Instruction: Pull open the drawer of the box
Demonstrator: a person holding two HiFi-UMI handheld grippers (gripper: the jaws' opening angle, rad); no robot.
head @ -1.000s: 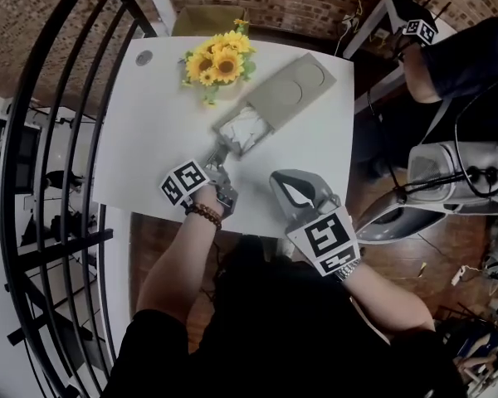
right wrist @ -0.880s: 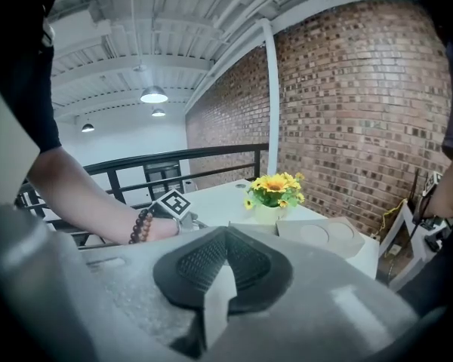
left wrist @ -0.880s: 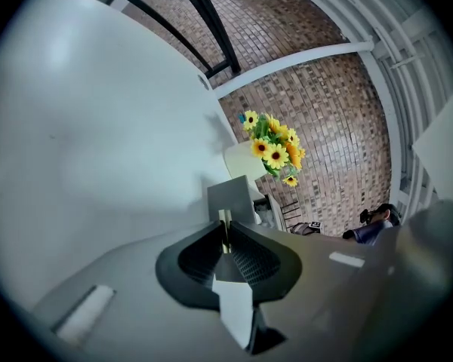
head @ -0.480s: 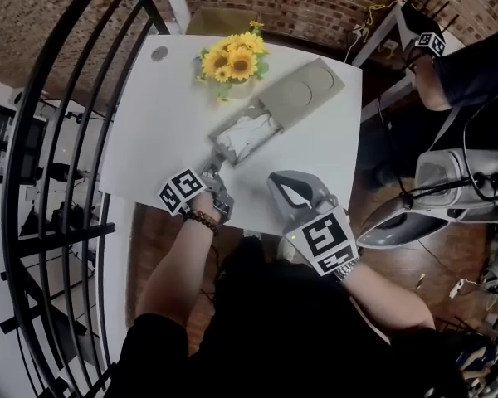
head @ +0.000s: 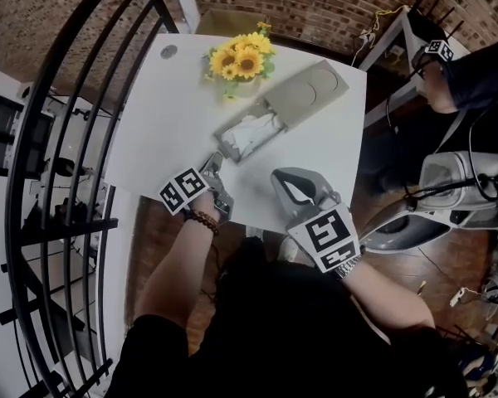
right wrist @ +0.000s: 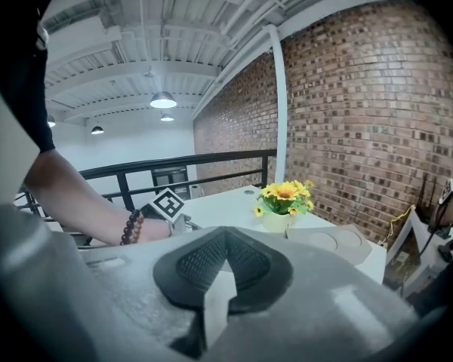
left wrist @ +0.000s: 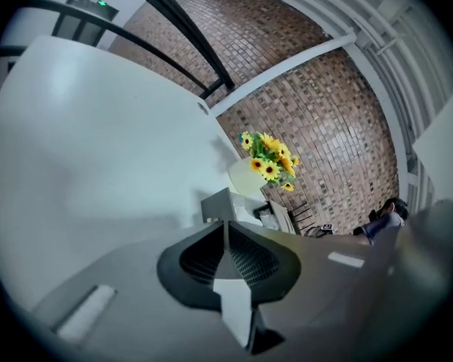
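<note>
A grey box [head: 305, 96] lies slantwise on the white table [head: 166, 123]. Its drawer [head: 247, 134] stands pulled out toward me with white crumpled stuff inside. My left gripper [head: 211, 165] sits just short of the drawer's front end, jaws shut with nothing between them. In the left gripper view the gripper [left wrist: 226, 228] points at the drawer front [left wrist: 219, 204]. My right gripper [head: 280, 179] hovers shut near the table's near edge, to the right of the drawer. In the right gripper view the gripper [right wrist: 225, 236] faces the box [right wrist: 340, 241].
A vase of sunflowers [head: 241, 61] stands just behind the box. A black railing [head: 58, 139] runs along the table's left side. A seated person [head: 473, 81] and a white machine [head: 452, 181] are to the right. The table's near edge [head: 232, 222] is close under both grippers.
The left gripper has drawn back a little from the drawer's front toward the near edge. The drawer stays open. The right gripper has barely moved.
</note>
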